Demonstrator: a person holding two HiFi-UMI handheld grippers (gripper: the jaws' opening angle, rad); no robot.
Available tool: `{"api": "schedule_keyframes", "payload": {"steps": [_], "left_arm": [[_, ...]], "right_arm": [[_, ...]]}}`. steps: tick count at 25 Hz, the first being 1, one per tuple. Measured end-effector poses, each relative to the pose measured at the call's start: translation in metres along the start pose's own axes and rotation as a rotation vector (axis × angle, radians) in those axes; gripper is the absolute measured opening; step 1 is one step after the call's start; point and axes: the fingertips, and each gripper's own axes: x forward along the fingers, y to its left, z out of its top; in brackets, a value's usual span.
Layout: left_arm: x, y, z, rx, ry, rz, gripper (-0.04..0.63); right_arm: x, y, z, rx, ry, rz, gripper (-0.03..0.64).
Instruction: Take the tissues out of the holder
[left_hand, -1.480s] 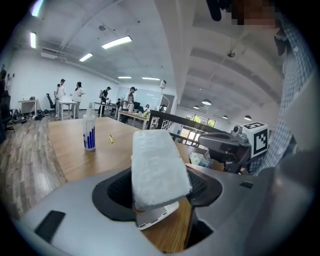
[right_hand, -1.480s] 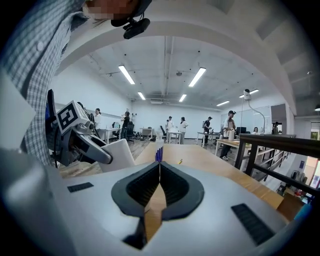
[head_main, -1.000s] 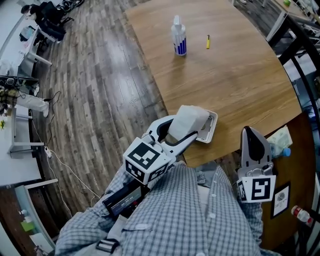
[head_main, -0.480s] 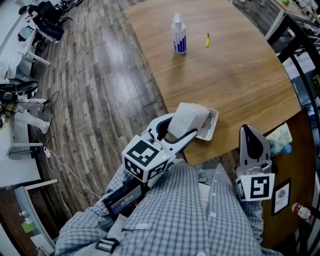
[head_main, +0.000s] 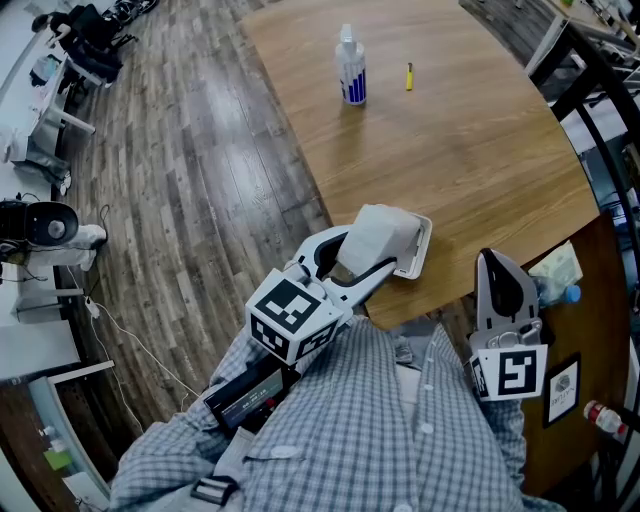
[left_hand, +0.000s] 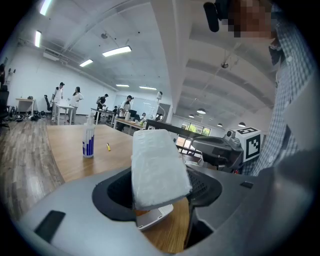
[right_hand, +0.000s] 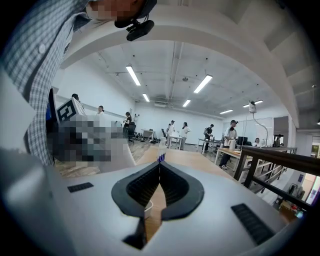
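White tissues (head_main: 384, 230) in left gripper (head_main: 372, 252), over holder (head_main: 421, 248)

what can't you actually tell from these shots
- Whether more tissues remain in the holder: in the head view the tissue pack in the left tool covers it; the left gripper view shows only a corner below the pack.
- What the small yellow thing is: too small, head view.
- Print on the bottle: too small, head view.

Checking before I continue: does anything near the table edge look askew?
The tissue pack leans tilted between the left gripper's jaws, above its white holder, which sits close to the table's near edge.
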Motion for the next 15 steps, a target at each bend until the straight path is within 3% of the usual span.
{"api": "schedule_keyframes", "payload": {"steps": [15], "left_arm": [[0.0067, -0.0041, -0.0002, 0.009, 0.015, -0.014, 0.275]], "right_arm": [[0.0008, -0.0031, -0.0040, 0.001, 0.016, -0.001, 0.012]]}}
